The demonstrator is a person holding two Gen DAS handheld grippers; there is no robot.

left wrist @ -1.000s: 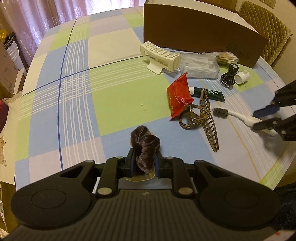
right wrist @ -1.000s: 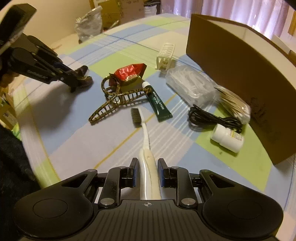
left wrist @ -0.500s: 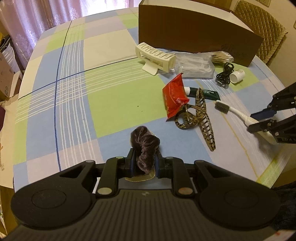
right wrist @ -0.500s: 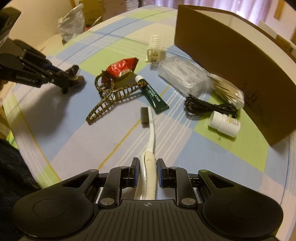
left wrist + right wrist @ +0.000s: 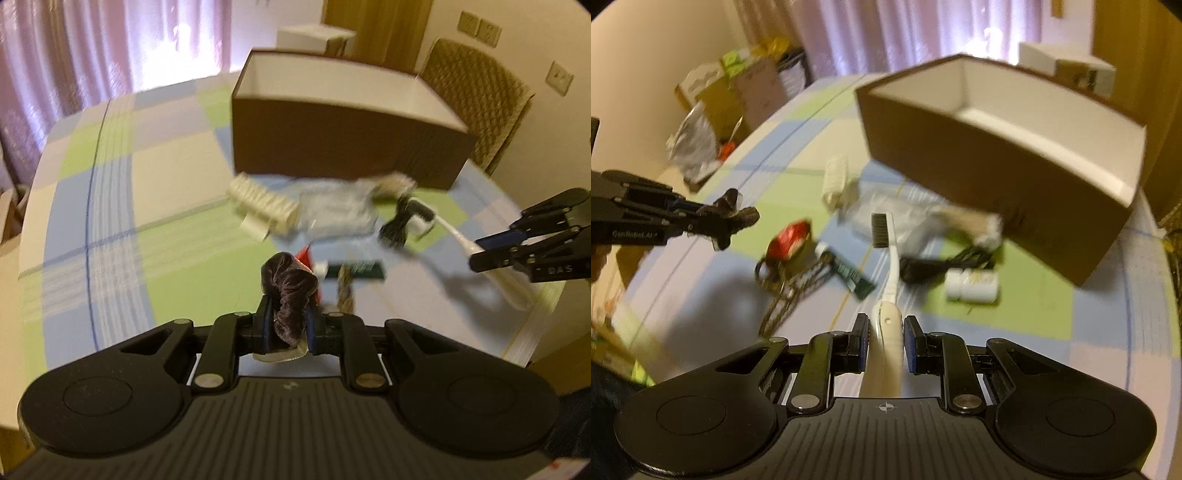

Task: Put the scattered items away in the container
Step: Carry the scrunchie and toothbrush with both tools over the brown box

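The left gripper (image 5: 289, 320) is clenched on a brown velvet scrunchie (image 5: 290, 291), which bulges up out of the 2 fingers and is held off the checked tablecloth (image 5: 122, 206). The right gripper (image 5: 886, 345) is clamped on the handle of a white toothbrush (image 5: 891, 266), whose dark bristle head points away toward the far side, lifted above the clutter. Far across the table stands the brown cardboard box (image 5: 343, 144), open at the top with a pale inside, resting on the cloth. Between the grippers and the box lie the loose items, blurred in both views: a cream ribbed holder (image 5: 264, 206) just near the box's left end, a clear plastic packet (image 5: 336, 214) to its right, a bundle of cotton swabs (image 5: 975, 221) against the box wall, a black cable (image 5: 938, 264) and a small white bottle (image 5: 971, 288) lying on its side near the box's right end. Nearer lie a red wrapper (image 5: 788, 240), a dark green tube (image 5: 849, 275) and a leopard-print hair claw (image 5: 786, 295), close together. In the left wrist view the right gripper shows at the right edge, toothbrush in its grasp. A quilted chair (image 5: 476, 99) stands behind the box.
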